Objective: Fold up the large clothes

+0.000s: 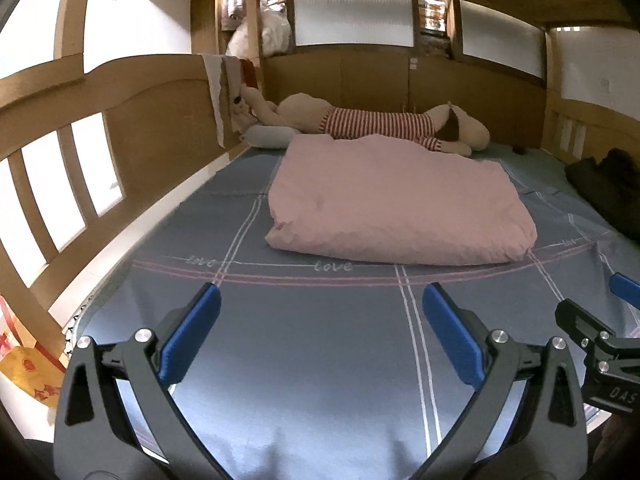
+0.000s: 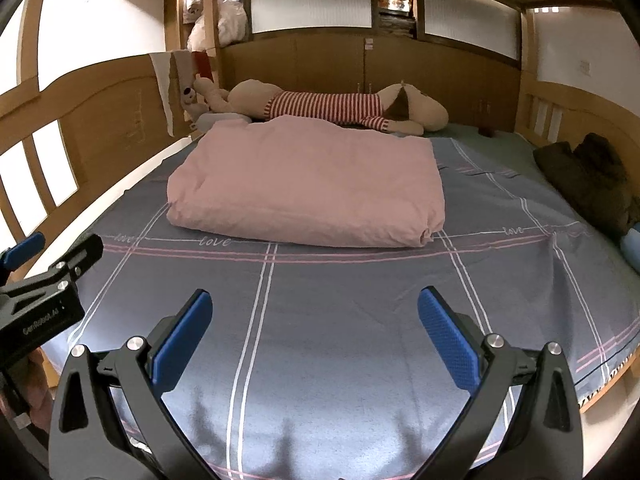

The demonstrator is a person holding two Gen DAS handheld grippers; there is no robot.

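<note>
A dark garment (image 2: 592, 178) lies crumpled at the bed's right edge; in the left wrist view the same dark garment (image 1: 608, 186) sits far right. My left gripper (image 1: 320, 300) hovers open over the blue-grey sheet (image 1: 304, 340), nothing between its blue pads. My right gripper (image 2: 316, 304) is open too, above the sheet (image 2: 340, 320) near the bed's foot. Each gripper shows at the edge of the other's view: the right one (image 1: 600, 332), the left one (image 2: 48, 268). Both are well short of the garment.
A folded pink duvet (image 2: 308, 184) lies mid-bed, with a long plush toy in a striped shirt (image 2: 320, 106) behind it. Wooden rails (image 1: 60, 184) run along the left side and the head; a rail (image 2: 548, 116) stands at the far right. A blue object (image 2: 632, 244) rests by the garment.
</note>
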